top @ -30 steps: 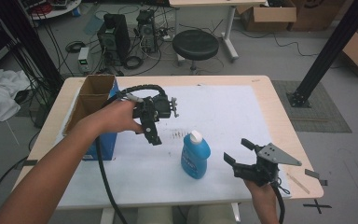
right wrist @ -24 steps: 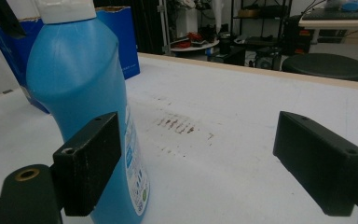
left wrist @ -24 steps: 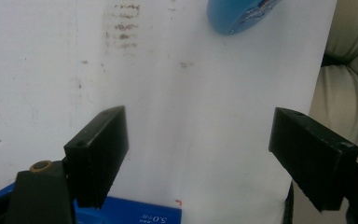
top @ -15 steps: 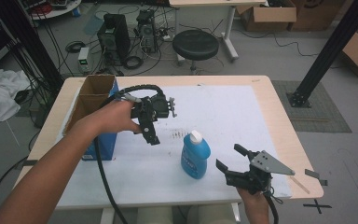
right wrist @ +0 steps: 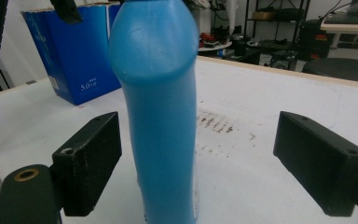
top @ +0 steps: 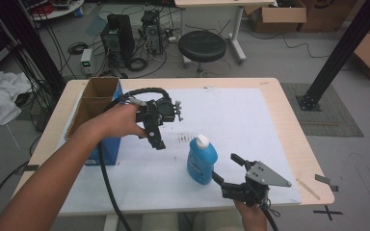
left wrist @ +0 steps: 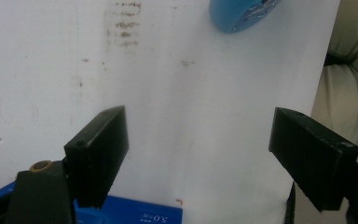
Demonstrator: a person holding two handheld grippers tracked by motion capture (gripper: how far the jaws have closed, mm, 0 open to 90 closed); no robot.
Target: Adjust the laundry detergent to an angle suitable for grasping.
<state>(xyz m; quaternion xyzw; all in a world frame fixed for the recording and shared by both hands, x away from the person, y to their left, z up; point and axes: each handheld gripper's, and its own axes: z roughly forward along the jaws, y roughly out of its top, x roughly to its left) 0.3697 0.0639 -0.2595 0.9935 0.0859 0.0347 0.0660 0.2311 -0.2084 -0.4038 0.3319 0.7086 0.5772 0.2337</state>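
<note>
A blue bottle point(top: 202, 161) with a white cap stands upright on the white sheet near the table's front. My right gripper point(top: 225, 169) is open just to its right at the front edge, jaws pointing toward it. In the right gripper view the bottle point(right wrist: 161, 107) rises between the two wide-apart jaws, nearer the left one, touching neither. My left gripper point(top: 155, 136) hangs open above the sheet left of the bottle, pointing down. Beneath its spread jaws lies bare sheet, with the bottle point(left wrist: 242, 14) at the top edge.
An open blue cardboard box point(top: 96, 120) stands at the table's left side, close to my left forearm, and appears as the blue box point(right wrist: 77, 56) behind the bottle. Brown smudges point(top: 183, 138) mark the white sheet point(top: 231, 115). The table edge point(top: 313, 159) lies right of my right gripper.
My right gripper has moved left and toward the front edge, closing in on the bottle until its jaws flank it. The left gripper has stayed almost still.
</note>
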